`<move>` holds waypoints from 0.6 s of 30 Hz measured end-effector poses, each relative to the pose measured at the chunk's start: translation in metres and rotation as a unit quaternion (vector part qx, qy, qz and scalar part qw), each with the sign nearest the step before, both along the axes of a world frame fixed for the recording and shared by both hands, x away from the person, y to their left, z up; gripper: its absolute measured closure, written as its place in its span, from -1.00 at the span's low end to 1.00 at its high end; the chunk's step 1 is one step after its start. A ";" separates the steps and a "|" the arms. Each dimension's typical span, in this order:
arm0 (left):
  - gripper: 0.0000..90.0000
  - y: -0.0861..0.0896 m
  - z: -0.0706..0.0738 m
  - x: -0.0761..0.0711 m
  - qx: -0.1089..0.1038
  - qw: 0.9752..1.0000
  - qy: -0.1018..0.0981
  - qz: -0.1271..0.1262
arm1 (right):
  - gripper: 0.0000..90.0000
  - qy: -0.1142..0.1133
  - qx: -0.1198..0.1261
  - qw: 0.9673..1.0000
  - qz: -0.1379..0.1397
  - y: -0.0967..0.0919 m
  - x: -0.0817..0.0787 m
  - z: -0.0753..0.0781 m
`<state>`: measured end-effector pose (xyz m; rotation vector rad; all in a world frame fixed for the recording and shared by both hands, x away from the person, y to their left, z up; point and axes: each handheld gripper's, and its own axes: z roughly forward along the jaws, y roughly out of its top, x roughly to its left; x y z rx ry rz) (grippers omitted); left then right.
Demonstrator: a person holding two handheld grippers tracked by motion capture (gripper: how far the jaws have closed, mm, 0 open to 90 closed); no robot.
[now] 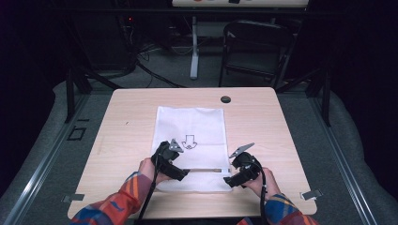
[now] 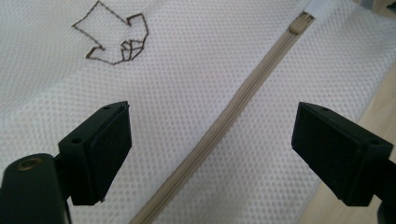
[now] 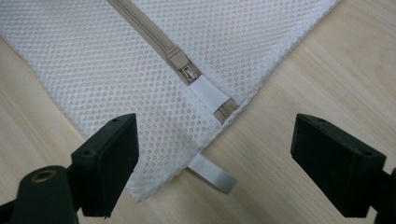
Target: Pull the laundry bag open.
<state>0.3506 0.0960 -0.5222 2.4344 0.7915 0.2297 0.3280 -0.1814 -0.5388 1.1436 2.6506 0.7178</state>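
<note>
Black jaws of the right gripper [image 3: 212, 158] stand spread with nothing between the pads, poised above the near right corner of the mesh bag [image 1: 190, 140], where the zipper [image 3: 149, 32] ends at its slider [image 3: 183, 64] under a white tab [image 3: 208, 95]; a loose strip [image 3: 212, 173] sticks out from beneath the corner onto the table [image 1: 263, 117]. That aim suggests the slider or the corner is what this claw is lined up to take, probably to work the zipper. In the left gripper view, the left gripper [image 2: 210, 140] is likewise spread and empty, its jaws straddling the zipper line partway along the bag, with the stitched arrow [image 2: 114, 37] beyond it; this placement looks meant to pin or pinch the fabric so the bag stays put while the other claw pulls. From the high view the bag lies flat in the middle of the table, its zipper running across the near end between the two hands, left hand [image 1: 149, 168] at the left part of the zipper and right hand [image 1: 258, 183] just off the bag's right edge. Neither claw touches the bag as far as the pictures show.
</note>
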 end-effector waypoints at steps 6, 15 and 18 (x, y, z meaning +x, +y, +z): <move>-0.78 -0.016 -0.002 0.003 -0.010 1.000 -0.007 -0.015 | -0.61 -0.006 0.001 1.000 0.000 0.001 -0.001 0.001; -0.81 -0.041 -0.010 0.008 -0.011 0.999 0.000 -0.040 | -0.24 -0.026 -0.002 1.000 -0.001 0.001 0.001 0.002; -0.65 -0.047 -0.012 0.008 -0.016 0.999 -0.002 -0.051 | 0.23 -0.028 -0.003 1.000 0.000 0.003 0.003 0.000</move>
